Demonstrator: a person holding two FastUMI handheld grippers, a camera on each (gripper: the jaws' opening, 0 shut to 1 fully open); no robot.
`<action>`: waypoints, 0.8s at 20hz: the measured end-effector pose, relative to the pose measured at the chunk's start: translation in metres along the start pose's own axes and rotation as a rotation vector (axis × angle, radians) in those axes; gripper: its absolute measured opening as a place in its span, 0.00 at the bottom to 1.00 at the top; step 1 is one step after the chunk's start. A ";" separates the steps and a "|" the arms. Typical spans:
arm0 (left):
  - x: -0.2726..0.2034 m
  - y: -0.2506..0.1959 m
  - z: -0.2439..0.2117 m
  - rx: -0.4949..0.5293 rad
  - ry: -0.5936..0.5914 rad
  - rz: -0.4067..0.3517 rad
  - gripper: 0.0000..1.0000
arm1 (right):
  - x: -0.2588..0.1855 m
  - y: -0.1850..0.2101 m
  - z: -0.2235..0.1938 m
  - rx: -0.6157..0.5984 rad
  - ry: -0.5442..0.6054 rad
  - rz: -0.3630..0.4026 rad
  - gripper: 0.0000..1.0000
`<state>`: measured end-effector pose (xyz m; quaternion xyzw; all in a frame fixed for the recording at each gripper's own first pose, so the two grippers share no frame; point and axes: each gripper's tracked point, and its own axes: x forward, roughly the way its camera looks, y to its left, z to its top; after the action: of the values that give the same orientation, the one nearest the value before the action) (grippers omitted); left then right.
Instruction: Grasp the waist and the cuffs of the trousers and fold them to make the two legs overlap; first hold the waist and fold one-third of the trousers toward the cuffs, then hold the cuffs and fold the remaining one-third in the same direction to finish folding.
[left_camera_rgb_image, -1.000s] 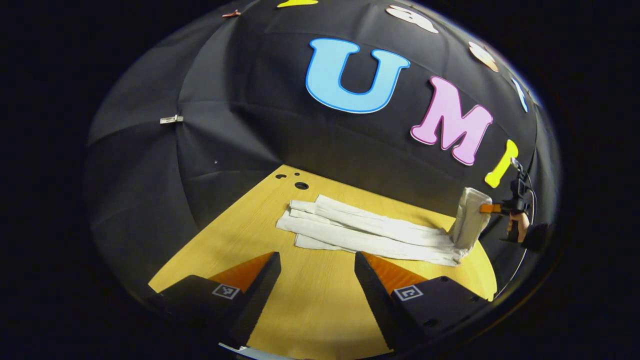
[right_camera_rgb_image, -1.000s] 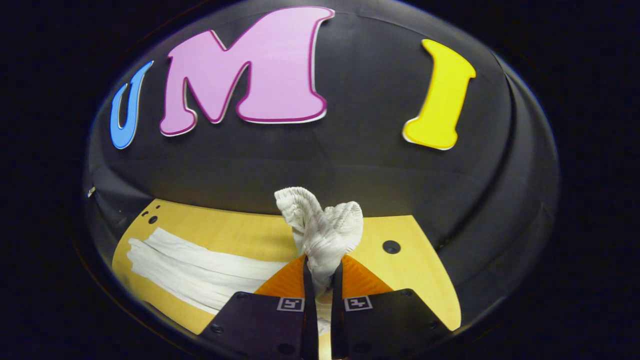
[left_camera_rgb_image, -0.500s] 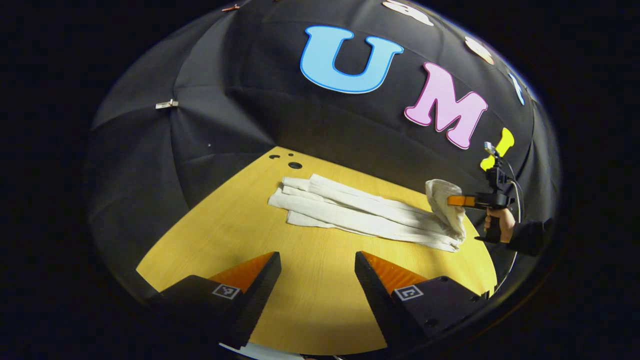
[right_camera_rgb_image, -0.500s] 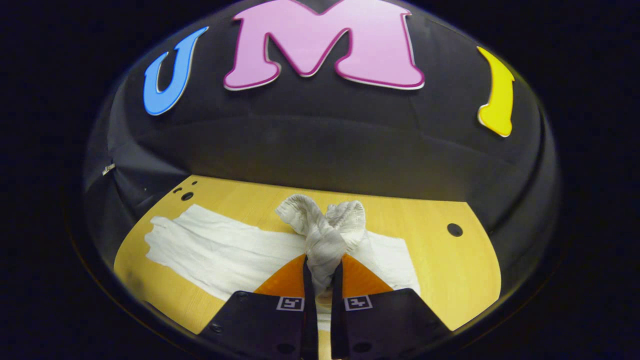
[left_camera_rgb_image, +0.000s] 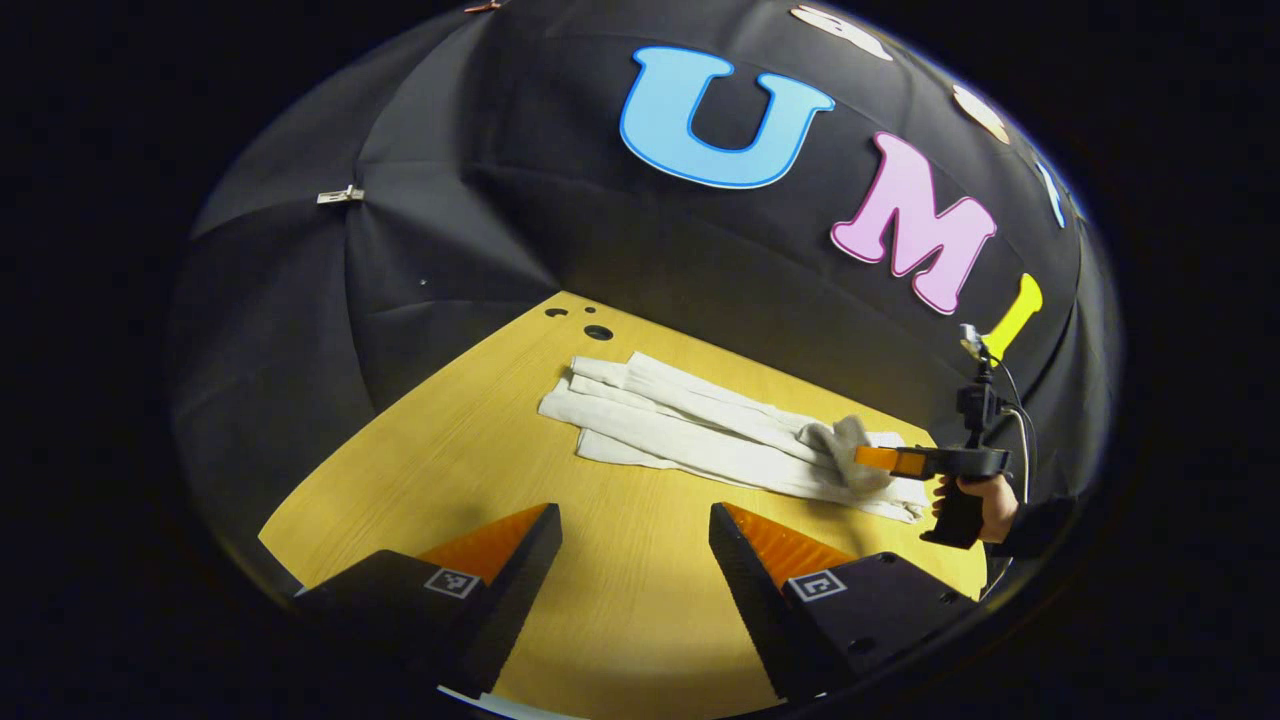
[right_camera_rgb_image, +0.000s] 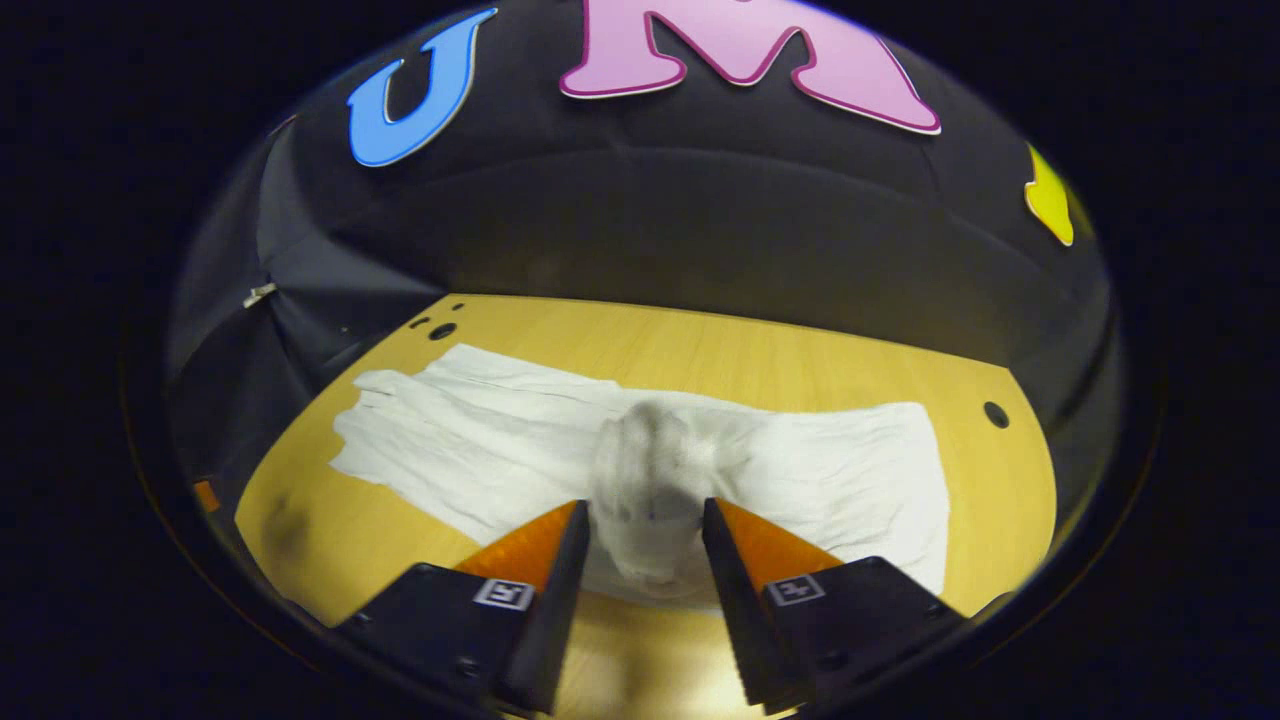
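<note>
Right gripper view: releasing the bunched waist (right_camera_rgb_image: 655, 480) over the white trousers (right_camera_rgb_image: 470, 455) lying legs-overlapped along the wooden table (right_camera_rgb_image: 700, 345), right gripper (right_camera_rgb_image: 640, 545) parting. Worth laying the fold flat, edges aligned. Left gripper (left_camera_rgb_image: 632, 545) hovering open, well apart.

Yellow wood-grain table (left_camera_rgb_image: 470, 450), with round holes near its far left corner (left_camera_rgb_image: 598, 332) and one more at the far right (right_camera_rgb_image: 995, 414). Directly on it: white trousers (left_camera_rgb_image: 700, 435), lying lengthwise across the far half, one end bunched on top.
</note>
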<state>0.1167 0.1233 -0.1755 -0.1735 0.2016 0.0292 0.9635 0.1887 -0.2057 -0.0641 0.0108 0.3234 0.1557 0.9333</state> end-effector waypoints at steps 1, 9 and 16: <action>0.006 0.000 0.004 -0.013 -0.004 -0.001 0.96 | -0.009 0.006 0.000 -0.004 0.000 0.035 0.85; 0.107 0.008 0.045 -0.077 -0.050 0.042 0.96 | -0.107 -0.006 -0.021 0.102 -0.038 -0.028 1.00; 0.194 0.018 0.038 -0.006 -0.023 0.212 0.96 | -0.226 -0.077 -0.094 0.311 -0.053 -0.328 0.99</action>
<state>0.3068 0.1504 -0.2264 -0.1540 0.2075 0.1336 0.9568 -0.0142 -0.3537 -0.0125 0.1063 0.3162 -0.0500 0.9414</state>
